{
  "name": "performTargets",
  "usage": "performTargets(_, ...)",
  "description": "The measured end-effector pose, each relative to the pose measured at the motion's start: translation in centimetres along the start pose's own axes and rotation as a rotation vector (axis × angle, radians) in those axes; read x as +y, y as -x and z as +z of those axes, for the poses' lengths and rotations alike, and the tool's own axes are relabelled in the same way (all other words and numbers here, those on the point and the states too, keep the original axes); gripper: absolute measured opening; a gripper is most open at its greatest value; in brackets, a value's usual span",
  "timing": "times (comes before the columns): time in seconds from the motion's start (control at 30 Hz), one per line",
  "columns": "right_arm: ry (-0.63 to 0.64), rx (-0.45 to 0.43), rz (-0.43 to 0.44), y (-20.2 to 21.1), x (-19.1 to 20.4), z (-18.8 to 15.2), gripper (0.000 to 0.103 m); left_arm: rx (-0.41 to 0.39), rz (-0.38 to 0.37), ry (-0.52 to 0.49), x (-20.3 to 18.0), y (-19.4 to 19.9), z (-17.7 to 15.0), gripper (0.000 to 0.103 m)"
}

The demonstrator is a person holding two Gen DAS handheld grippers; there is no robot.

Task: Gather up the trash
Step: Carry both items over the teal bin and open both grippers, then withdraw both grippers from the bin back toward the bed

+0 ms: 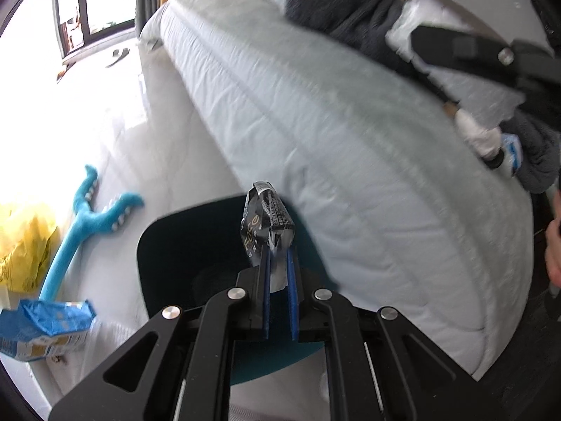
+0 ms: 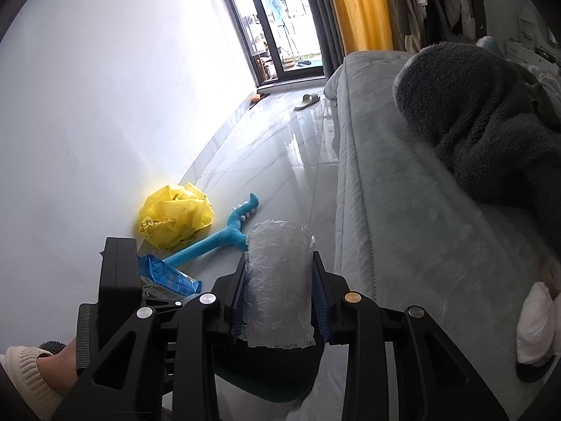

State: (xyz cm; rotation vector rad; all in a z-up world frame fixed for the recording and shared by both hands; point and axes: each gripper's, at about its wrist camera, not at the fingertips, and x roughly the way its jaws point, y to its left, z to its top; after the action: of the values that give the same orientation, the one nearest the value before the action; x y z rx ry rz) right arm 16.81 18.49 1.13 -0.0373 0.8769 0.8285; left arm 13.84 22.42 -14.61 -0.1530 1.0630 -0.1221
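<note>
Left tongs (image 1: 278,263) clamped black crumpled wrapper (image 1: 264,221), dark teal bin (image 1: 196,245) beneath. Right tongs (image 2: 278,280) gripped bubble-wrap roll (image 2: 278,280); yellow bag (image 2: 175,214) beyond-left.

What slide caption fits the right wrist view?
Right gripper clamps a bubble-wrap roll above a dark bin beside the bed.

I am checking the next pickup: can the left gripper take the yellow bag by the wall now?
Probably not: the left gripper is shut on a black wrapper, so its fingers are occupied; the yellow bag itself lies uncovered.

Daylight from glass door (image 2: 280,24); floor (image 1: 105,112) glare overexposed; motion blur, fisheye edges.
</note>
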Motion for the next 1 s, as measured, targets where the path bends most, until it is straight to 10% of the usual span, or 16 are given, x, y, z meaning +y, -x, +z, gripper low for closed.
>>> performTargets(0.5,-0.017,0.14,0.031,-5.7,2.4,-1.0,0.034,0.262,0.009,0.092,4.8,-3.2,-4.2,0.014)
performTargets(0.67,-0.027,0.206,0.021,-8.3,2.6,-2.1,0.034,0.249,0.032,0.119,5.9,-2.2,-4.5,0.045)
performTargets(1.0,-0.024,0.299,-0.015,-12.2,2.5,-4.2,0.034,0.109,0.089,0.144,7.5,1.8,-3.6,0.067)
